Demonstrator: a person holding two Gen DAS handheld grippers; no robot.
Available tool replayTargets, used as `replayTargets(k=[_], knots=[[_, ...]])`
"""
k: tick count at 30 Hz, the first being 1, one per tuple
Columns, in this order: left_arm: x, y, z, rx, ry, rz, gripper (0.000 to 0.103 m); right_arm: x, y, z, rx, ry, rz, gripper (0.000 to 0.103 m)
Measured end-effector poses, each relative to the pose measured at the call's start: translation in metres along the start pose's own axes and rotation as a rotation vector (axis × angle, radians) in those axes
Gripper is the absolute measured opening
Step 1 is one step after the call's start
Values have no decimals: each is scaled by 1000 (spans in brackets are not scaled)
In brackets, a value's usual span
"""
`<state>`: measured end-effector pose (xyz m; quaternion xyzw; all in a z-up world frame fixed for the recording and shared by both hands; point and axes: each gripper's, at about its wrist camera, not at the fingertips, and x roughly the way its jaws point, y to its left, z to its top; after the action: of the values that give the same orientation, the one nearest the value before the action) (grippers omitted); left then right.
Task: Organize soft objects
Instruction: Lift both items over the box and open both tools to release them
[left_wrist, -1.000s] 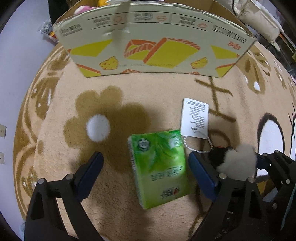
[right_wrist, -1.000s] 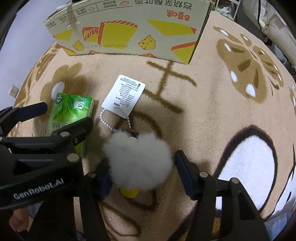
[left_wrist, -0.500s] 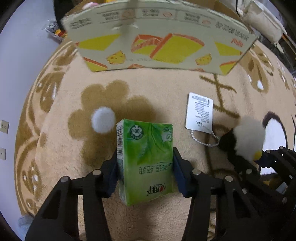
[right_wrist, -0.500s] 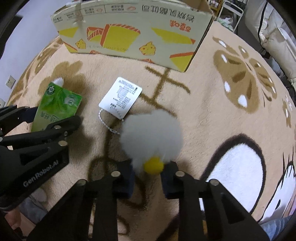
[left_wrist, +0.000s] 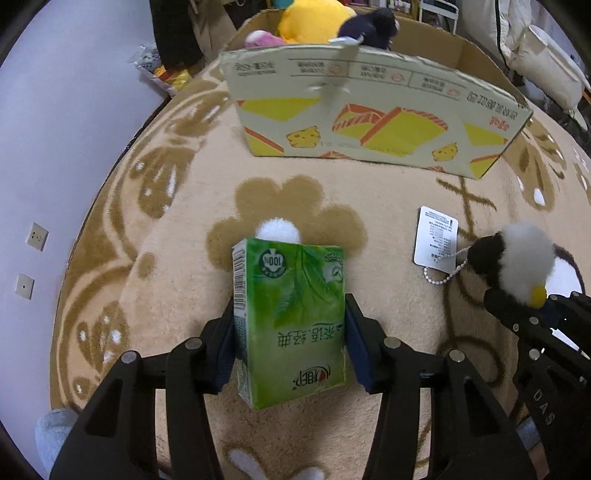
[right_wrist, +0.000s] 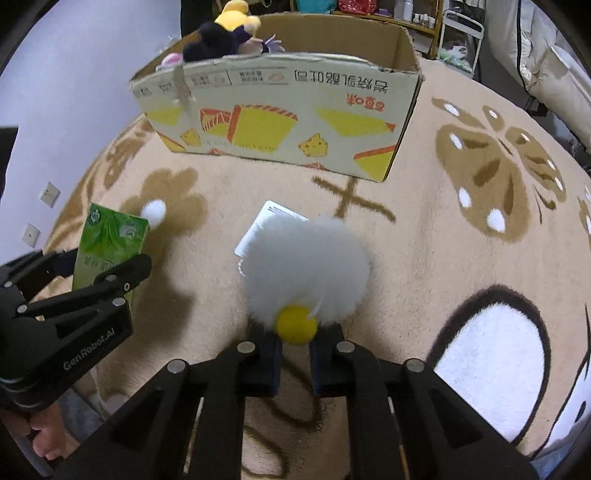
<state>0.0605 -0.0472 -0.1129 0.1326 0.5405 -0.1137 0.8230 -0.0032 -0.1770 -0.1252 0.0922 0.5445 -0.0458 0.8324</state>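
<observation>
Tissue pack (left_wrist: 291, 321): green, glossy soft wrapper, boxy — lifted above the rug's left part, upright between the pads.
Left gripper (left_wrist: 290, 345): jaws clenched on the pack's two sides, blue pads pressed flat against it.
Rug (left_wrist: 388, 206): plush beige pile with brown flower shapes.
Cardboard box (left_wrist: 369, 122): open-topped, yellow print, toward the rug's far edge; plush toys (left_wrist: 314, 18) inside.
Fluffy toy (right_wrist: 306, 266): round white fur ball, yellow nub — raised over the rug's middle; white tag (left_wrist: 436, 236) hangs on a bead chain.
Right gripper (right_wrist: 295, 350): jaws nearly closed, pinching the toy's underside.
</observation>
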Motion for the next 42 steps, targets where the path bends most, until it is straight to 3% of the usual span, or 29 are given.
replayTargets(k=[6, 19, 33, 42], knots=[[-10, 2, 1, -23, -46, -5, 50, -13, -10, 2, 35, -59, 21, 12], [-44, 10, 2, -67, -189, -10, 50, -57, -23, 15, 108, -315, 28, 12], [-73, 13, 7, -56, -311, 42, 50, -93, -22, 32, 92, -434, -6, 12], [-86, 16, 33, -53, -390, 34, 50, -110, -23, 58, 76, -486, -25, 12]])
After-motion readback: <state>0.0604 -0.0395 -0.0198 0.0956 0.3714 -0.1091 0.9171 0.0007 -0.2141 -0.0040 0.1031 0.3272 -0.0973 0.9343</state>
